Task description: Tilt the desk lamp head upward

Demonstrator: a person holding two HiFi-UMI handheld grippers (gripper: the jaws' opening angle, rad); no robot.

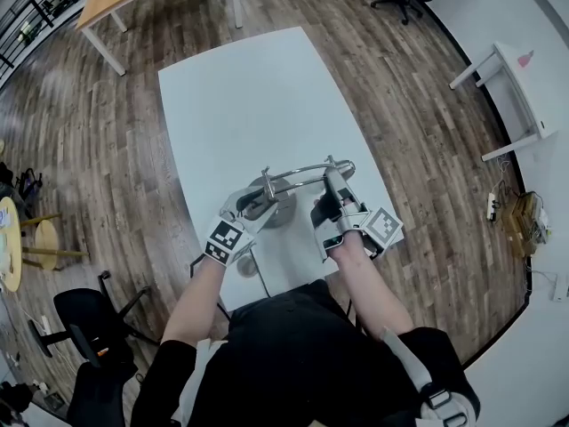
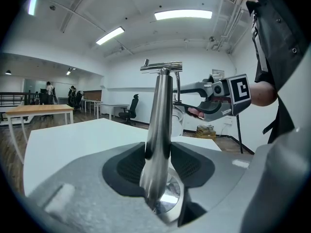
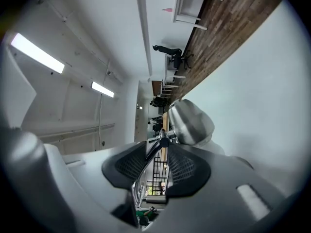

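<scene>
Left hand-held gripper clamps the desk lamp's chrome pole, bracing it on the white counter. Right hand-held gripper pinches the thin lamp head. I judge it slick, rigid metal with a stiff hinge, so grip the flat faces.

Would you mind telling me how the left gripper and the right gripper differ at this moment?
The left gripper clamps the thick upright post; the right gripper pinches the thin lamp head. The left gripper is held upright; the right gripper is rolled onto its side. Both are shut on the same desk lamp.
</scene>
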